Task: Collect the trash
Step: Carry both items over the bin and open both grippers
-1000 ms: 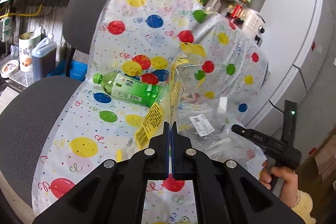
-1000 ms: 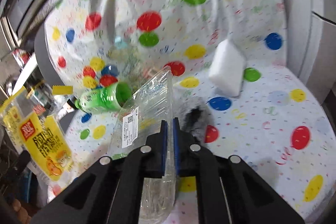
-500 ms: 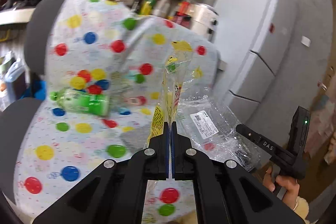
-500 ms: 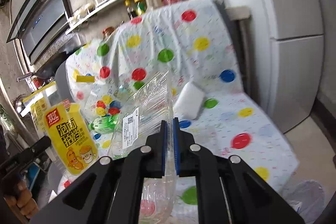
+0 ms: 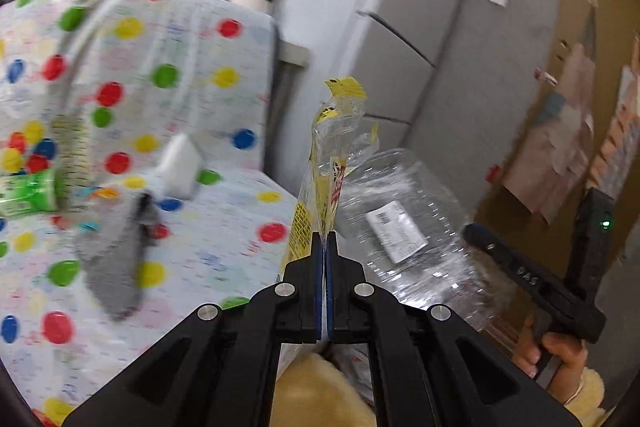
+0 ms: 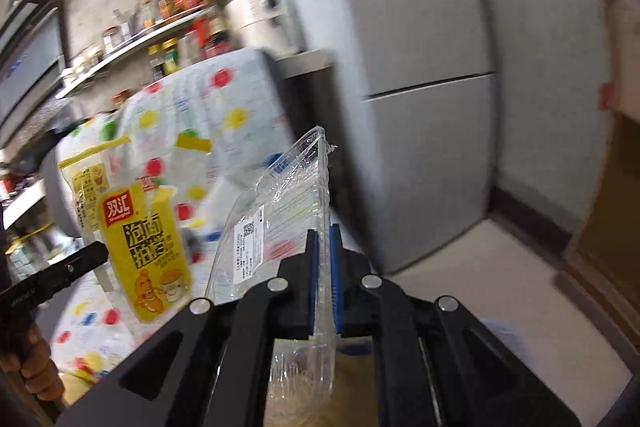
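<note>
Both grippers have swung away from the chair point(image 5: 168, 75): left gripper point(image 5: 324, 239) pinching the yellow wrapper point(image 5: 320, 183), right gripper point(image 6: 322, 235) clamped on the clear tray point(image 6: 276, 227), both pieces now headed toward disposal.

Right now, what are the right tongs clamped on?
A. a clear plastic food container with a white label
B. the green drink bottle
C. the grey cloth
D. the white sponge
A: in the right wrist view the right tongs pinch the edge of the clear plastic container, while the yellow snack wrapper hangs from the left tongs.
</note>
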The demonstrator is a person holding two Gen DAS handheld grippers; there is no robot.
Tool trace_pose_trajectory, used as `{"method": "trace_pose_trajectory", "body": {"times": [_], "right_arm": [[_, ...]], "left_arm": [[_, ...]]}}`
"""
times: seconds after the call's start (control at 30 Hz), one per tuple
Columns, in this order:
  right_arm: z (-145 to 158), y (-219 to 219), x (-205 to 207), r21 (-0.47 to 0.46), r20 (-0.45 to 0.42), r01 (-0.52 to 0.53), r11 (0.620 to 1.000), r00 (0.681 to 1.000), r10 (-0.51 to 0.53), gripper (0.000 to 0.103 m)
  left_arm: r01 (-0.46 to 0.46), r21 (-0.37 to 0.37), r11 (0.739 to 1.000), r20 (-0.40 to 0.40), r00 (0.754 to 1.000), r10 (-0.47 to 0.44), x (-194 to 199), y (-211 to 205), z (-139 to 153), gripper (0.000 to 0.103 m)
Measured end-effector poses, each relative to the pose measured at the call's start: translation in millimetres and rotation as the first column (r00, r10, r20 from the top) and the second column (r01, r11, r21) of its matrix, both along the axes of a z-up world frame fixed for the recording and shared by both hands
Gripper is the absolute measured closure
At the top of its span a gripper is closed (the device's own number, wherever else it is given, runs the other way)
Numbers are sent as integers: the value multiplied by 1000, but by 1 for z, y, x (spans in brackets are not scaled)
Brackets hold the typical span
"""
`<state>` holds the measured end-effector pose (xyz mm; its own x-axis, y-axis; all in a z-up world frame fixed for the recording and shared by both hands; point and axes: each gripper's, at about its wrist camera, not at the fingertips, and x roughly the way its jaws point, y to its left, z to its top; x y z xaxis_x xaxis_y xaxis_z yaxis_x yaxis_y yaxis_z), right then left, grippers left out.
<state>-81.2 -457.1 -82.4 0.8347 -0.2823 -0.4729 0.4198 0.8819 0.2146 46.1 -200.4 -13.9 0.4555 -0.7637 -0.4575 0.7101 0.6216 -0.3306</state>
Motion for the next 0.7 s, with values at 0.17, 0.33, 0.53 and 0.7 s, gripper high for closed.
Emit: {"method": "trace_pose_trajectory", "body": {"times": [0.17,0.33,0.53,0.7], "right_arm": [[-13,-22,-47,-62,-80,136,989,987,-141,97],[-38,-44,-82,-79,-141,242,967,958,-251,96],[-73,-72,-97,-51,-204,330,943,920,-334,96],[-111,-85,-96,-85,-307,362,928,877,-370,96]], "left_arm": [[141,20,990,2,990,-141,-26,-52,-17,102],[281,70,957,-30,960,-280,-50,-112,-50,102],[400,79,913,-124,913,-389,-70,-168,-90,102],[445,82,892,-197,885,-423,-71,-198,-116,102]]}}
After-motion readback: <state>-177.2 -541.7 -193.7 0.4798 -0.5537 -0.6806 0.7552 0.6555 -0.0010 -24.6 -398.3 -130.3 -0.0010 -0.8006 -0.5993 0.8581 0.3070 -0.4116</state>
